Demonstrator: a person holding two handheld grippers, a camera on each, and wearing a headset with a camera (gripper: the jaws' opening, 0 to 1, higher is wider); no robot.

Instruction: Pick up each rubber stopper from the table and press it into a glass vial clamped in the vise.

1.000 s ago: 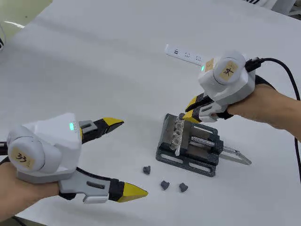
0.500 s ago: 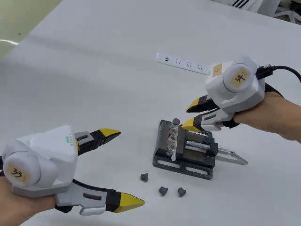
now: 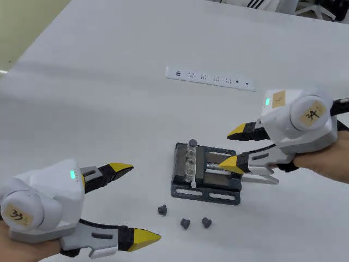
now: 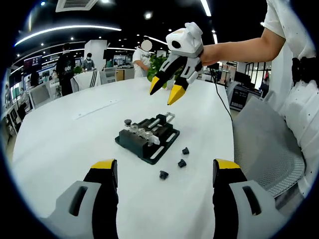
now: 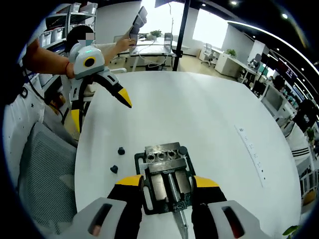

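Away from the vise (image 3: 210,188) went the right tool (image 3: 233,148). A second ago it was down at the far end of the row of glass vials (image 3: 190,164). Now it hangs just beside the vise, jaws wide apart, with nothing in them. One stopper (image 3: 192,143) sits on top of the far vial. Three more stoppers (image 3: 185,223) lie on the white desk (image 3: 109,109), near the vise. The left tool (image 3: 139,202) is open wide too and holds nothing.

vise (image 3: 206,177) centre frame on worktop (image 3: 109,109) | vials (image 3: 191,162) in it | three stoppers (image 3: 185,223) just below | power strip (image 3: 210,78) well above
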